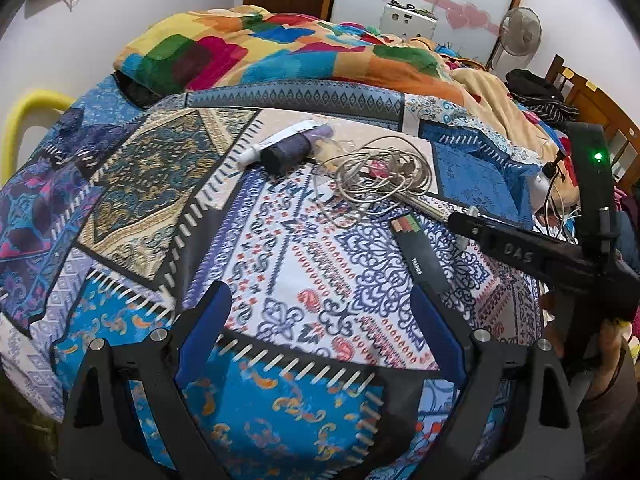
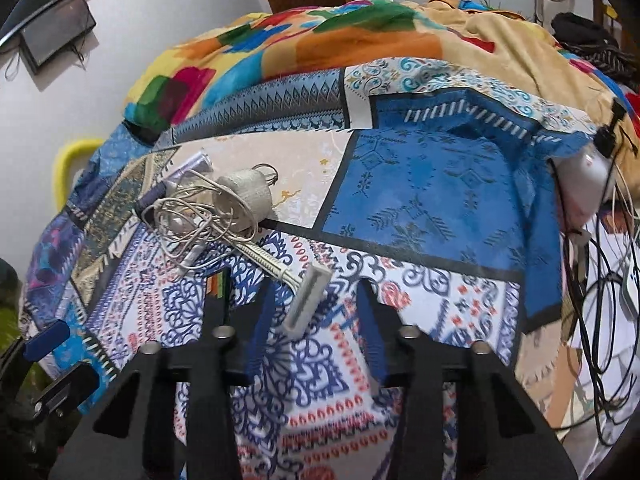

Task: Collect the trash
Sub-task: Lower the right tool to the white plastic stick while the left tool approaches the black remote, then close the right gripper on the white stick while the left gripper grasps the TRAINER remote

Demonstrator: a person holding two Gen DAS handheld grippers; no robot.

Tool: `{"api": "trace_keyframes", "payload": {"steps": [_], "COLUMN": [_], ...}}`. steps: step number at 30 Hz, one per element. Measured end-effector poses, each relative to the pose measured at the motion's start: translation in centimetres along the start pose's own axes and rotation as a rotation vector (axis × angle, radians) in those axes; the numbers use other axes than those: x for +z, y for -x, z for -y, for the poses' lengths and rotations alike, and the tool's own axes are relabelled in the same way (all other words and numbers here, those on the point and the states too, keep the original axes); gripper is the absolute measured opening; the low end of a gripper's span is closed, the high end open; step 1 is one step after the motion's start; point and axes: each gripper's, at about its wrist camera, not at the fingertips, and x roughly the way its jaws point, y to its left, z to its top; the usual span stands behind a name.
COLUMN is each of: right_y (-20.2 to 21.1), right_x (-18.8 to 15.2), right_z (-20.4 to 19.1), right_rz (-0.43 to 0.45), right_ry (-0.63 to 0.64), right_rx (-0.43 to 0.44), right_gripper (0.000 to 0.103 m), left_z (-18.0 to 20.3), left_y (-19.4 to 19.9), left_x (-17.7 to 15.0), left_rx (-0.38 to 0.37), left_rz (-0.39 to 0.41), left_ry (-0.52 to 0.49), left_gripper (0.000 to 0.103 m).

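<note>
A disposable razor (image 2: 306, 300) lies on the patterned bedsheet, its head between my right gripper's (image 2: 318, 304) open fingers; its handle (image 1: 424, 206) runs to the right gripper body in the left wrist view. A tangle of white cable (image 1: 380, 176) (image 2: 200, 216) lies beyond it. A spool of pale thread (image 2: 248, 196), a dark roll (image 1: 286, 152), a white tube (image 1: 276, 142) and a clear plastic wrapper (image 2: 194, 166) lie around the tangle. A flat black packet (image 1: 420, 252) (image 2: 216, 292) lies near the razor. My left gripper (image 1: 320, 320) is open and empty above the sheet.
A crumpled colourful blanket (image 1: 260, 48) is heaped at the bed's far side. A yellow chair back (image 1: 24, 120) stands at the left. Black and white cables (image 2: 600, 300) hang off the bed's right edge. A standing fan (image 1: 518, 32) and wooden furniture (image 1: 592, 108) are at the right.
</note>
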Motion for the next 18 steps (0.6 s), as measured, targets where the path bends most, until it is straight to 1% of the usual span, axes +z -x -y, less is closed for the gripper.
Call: {"api": "trace_keyframes", "payload": {"steps": [1, 2, 3, 7, 12, 15, 17, 18], "right_y": [-0.2, -0.1, 0.0, 0.7, 2.8, 4.0, 4.6, 4.9], "right_x": [0.0, -0.1, -0.3, -0.8, -2.3, -3.2, -3.6, -3.9], "right_z": [-0.1, -0.2, -0.4, 0.1, 2.4, 3.8, 4.8, 5.2], "right_rz": [0.001, 0.016, 0.021, 0.046, 0.063, 0.074, 0.072, 0.073], "right_ry": [0.006, 0.017, 0.034, 0.043, 0.033, 0.033, 0.017, 0.012], "right_rx": [-0.004, -0.015, -0.018, -0.054, -0.124, -0.167, -0.169, -0.171], "right_gripper": [0.027, 0.021, 0.018, 0.015, 0.013, 0.012, 0.012, 0.012], "left_z": [0.3, 0.7, 1.1, 2.8, 5.3, 6.7, 7.2, 7.4], "left_y": [-0.2, -0.4, -0.7, -1.5, -2.7, -3.8, -4.5, -4.8], "left_x": [0.1, 0.2, 0.3, 0.4, 0.5, 0.7, 0.8, 0.8], "left_rx": [-0.007, -0.011, -0.013, -0.041, -0.061, -0.034, -0.017, -0.010], "left_rz": [-0.001, -0.002, -0.004, -0.021, -0.034, -0.044, -0.052, -0.050], "left_ry": [-0.002, -0.005, -0.007, -0.004, -0.029, -0.061, -0.060, -0.050], "left_gripper": [0.091, 0.091, 0.091, 0.084, 0.075, 0.065, 0.055, 0.054]}}
